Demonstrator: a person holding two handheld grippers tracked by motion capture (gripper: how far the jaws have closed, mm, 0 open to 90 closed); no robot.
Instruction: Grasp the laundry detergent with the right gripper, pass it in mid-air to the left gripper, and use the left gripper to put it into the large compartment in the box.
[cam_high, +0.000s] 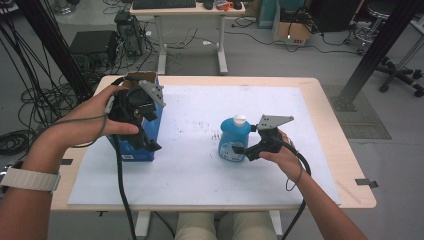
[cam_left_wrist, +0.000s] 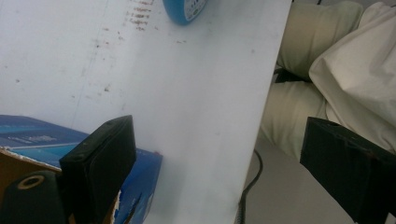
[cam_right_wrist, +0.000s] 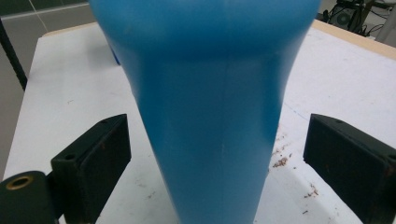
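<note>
A blue bottle (cam_high: 233, 140) with a white cap stands upright on the white sheet (cam_high: 200, 175), right of centre. My right gripper (cam_high: 242, 150) reaches it from the right, held level. In the right gripper view the bottle (cam_right_wrist: 205, 116) stands between the jaws of my right gripper (cam_right_wrist: 215, 158), with a gap on each side, so the gripper is open. At the left an open blue carton (cam_high: 156, 117) stands on the sheet. My left gripper (cam_high: 150, 144) hovers over the carton's near side, pointing down. Its jaws (cam_left_wrist: 217, 163) are wide apart with nothing between them, beside the carton (cam_left_wrist: 28, 135).
The wooden table (cam_high: 327, 105) shows bare rims around the white sheet. The bottle's base (cam_left_wrist: 185, 10) and the person's light trousers (cam_left_wrist: 327, 70) appear in the left gripper view. A desk, cables and chairs stand on the floor beyond the table.
</note>
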